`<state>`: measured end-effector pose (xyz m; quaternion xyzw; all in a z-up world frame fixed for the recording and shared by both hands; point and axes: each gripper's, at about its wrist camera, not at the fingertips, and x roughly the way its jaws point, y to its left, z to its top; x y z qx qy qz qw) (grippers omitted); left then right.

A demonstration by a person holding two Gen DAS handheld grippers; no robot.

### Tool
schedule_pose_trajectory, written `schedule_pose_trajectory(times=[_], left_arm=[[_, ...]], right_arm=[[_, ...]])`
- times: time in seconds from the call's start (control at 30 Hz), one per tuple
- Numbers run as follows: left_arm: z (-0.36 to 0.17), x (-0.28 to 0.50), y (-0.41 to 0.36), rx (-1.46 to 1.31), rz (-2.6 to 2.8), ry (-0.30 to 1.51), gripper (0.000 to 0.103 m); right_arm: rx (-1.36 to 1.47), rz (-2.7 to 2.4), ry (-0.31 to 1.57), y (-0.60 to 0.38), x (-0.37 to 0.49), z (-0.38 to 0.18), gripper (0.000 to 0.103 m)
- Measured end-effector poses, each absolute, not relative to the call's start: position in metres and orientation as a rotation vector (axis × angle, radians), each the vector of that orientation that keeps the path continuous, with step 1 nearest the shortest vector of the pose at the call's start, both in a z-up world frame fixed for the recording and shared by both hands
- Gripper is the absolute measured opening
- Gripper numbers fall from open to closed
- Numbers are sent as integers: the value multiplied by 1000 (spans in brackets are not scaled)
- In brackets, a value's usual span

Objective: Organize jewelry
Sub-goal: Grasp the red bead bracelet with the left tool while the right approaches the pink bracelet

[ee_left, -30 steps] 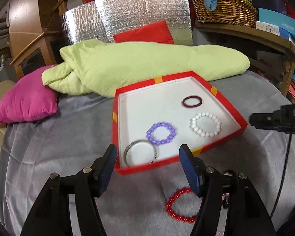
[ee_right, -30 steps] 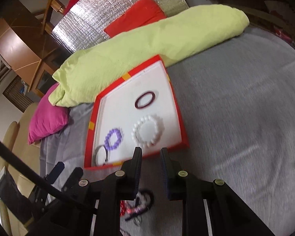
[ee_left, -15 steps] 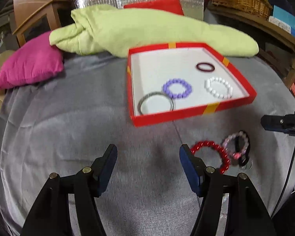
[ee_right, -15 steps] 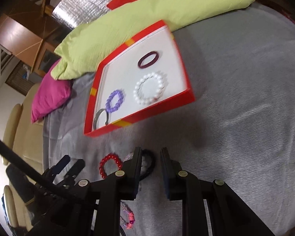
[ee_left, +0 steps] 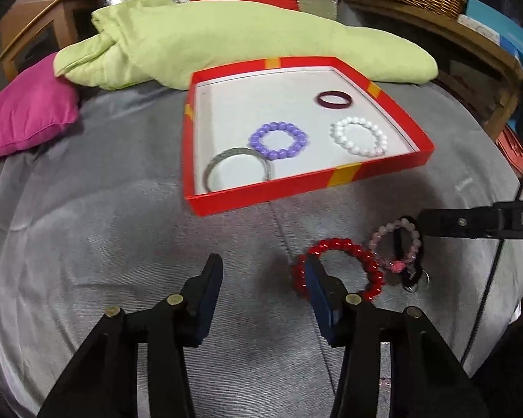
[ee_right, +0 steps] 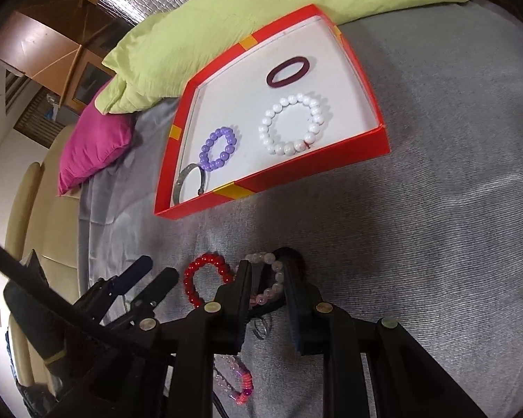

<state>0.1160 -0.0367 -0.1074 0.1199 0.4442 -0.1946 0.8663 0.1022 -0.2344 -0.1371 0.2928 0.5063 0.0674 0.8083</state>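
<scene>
Picking stage: loose bracelets go into the tray next, I'd judge.
Right gripper (ee_right: pixel 267 273): jaws narrowly parted, straddling the pink bracelet (ee_right: pixel 273 278), empty.
Left gripper (ee_left: pixel 263 273): jaws wide, empty, beside the red bracelet (ee_left: pixel 345 250).
Next: close right on pink, lift without snagging the black band (ee_left: pixel 413 271).
Far: red tray (ee_left: pixel 272 193) holds four bracelets.

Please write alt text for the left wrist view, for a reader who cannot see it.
Open left tongs hover over grey cloth beside a red beaded bracelet. Behind it, a shallow red box holds purple, white, silver and maroon bracelets.
</scene>
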Motion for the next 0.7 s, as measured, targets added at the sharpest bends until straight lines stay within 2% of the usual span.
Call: schedule_pose_trajectory(times=[0.3,0.33,0.37,0.4,0.5,0.7], left_arm=[[-120,121,-45,277,-410,970,49],[-122,121,-46,283,-415,972,47],[-123,121,-47,286,-422,973,38],[-124,121,-48,284,-433,975,27],[-123,119,-51,291,-452,962,11],[-115,124,-45,269,-422,926,8]], right_arm=[[568,117,1127,-222,114,-151,22],[555,115,1122,-220,115,-151,22],[546,116,1118,-219,114,-150,19],[537,114,1109,-219,114,-149,10],[519,116,1079,-219,111,-144,9],[587,138,938,-239,101,-118,9]])
